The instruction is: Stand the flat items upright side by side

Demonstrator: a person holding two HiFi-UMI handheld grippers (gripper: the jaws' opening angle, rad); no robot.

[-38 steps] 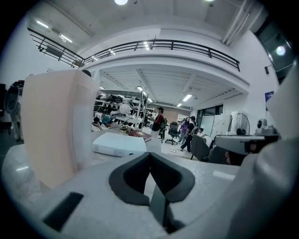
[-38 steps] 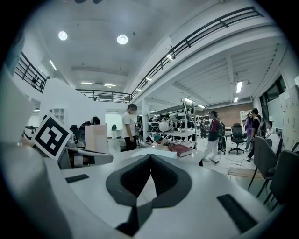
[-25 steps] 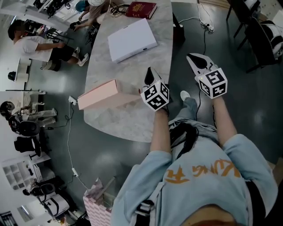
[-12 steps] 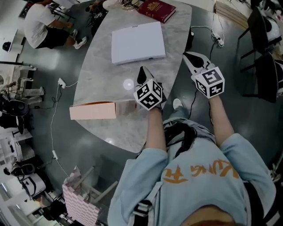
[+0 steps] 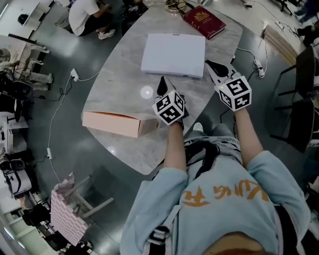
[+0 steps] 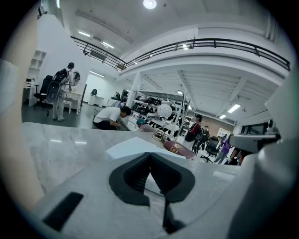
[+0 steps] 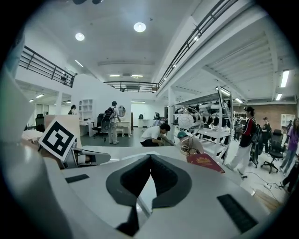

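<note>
On the marble table (image 5: 119,84), a flat white box (image 5: 173,55) lies with a dark red book (image 5: 204,22) flat beyond it. A long pink box (image 5: 119,123) rests at the near left edge. My left gripper (image 5: 161,85) hovers shut and empty just in front of the white box, right of the pink box. Over the table's right edge my right gripper (image 5: 213,65) is shut and empty beside the white box's right corner. In the left gripper view the closed tips (image 6: 149,156) aim at the white box (image 6: 135,147) and red book (image 6: 177,148). The right gripper's (image 7: 150,158) view shows the red book (image 7: 205,163).
A coil of cable (image 5: 174,5) lies at the table's far end. A person (image 5: 92,15) crouches on the floor beyond the table. Power cords (image 5: 60,109) run over the floor at left, a patterned bag (image 5: 62,216) stands near left, and chairs (image 5: 304,99) are at right.
The head view has swung, so the table looks turned. My right gripper has come from over the floor to the table's edge beside the white box. Both grippers stayed shut.
</note>
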